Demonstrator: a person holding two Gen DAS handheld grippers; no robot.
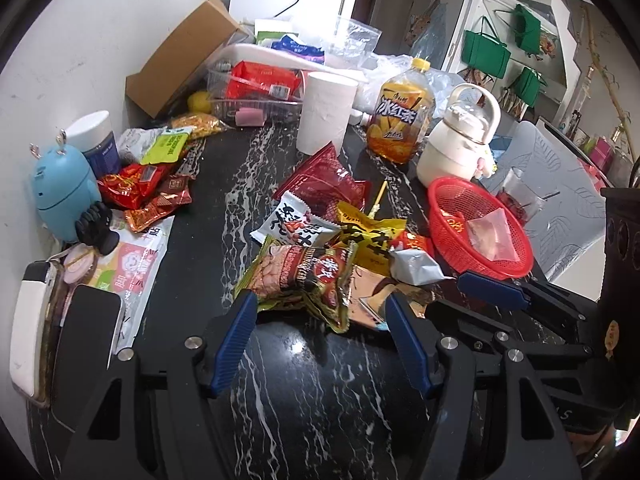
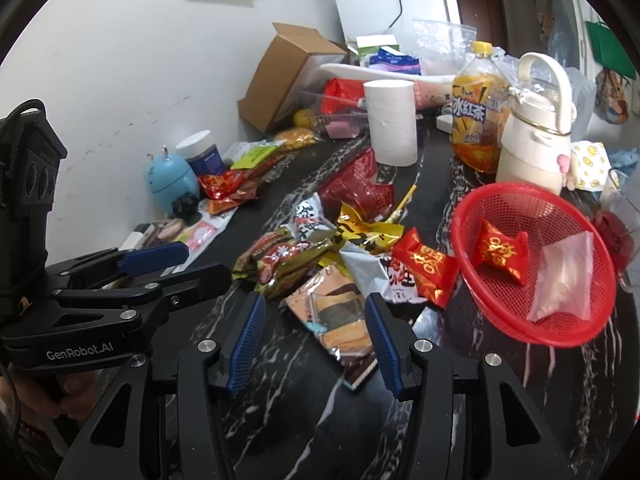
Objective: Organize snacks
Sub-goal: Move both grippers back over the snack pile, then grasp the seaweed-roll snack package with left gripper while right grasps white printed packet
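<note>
I am steering two handheld tools over a black, white-veined marble worktop (image 1: 304, 380) littered with snack packets. The left tool (image 1: 316, 332) is spread, nothing between its blue ribbed pads; just ahead of its tips lies a crinkled olive-and-maroon foil nut packet (image 1: 304, 276) at the near edge of the pile. The right tool (image 2: 316, 328) is also spread and pinching nothing, though a flat clear-wrapped packet of layered brown and yellow wafers (image 2: 340, 320) lies on the worktop in the gap between its pads (neither pad touches it, as far as I can tell).

The goal is the round red plastic mesh basket (image 2: 500, 320), just right of the pile, already holding a red-and-gold wrapped sweet (image 2: 500, 252) and a small clear pinkish plastic pouch (image 2: 564, 280). Another red-and-gold sweet (image 2: 426, 268) rests against the basket's outer rim.

To do this step well, I judge the right tool should drop until its pads straddle the wafer packet's narrow width, then close gently; the wrapper is slick and flat, so I would catch an edge rather than press down. I would keep the left tool clear of the right one, since they sit close together, and watch that lifting one packet does not drag its neighbours off the worktop.
</note>
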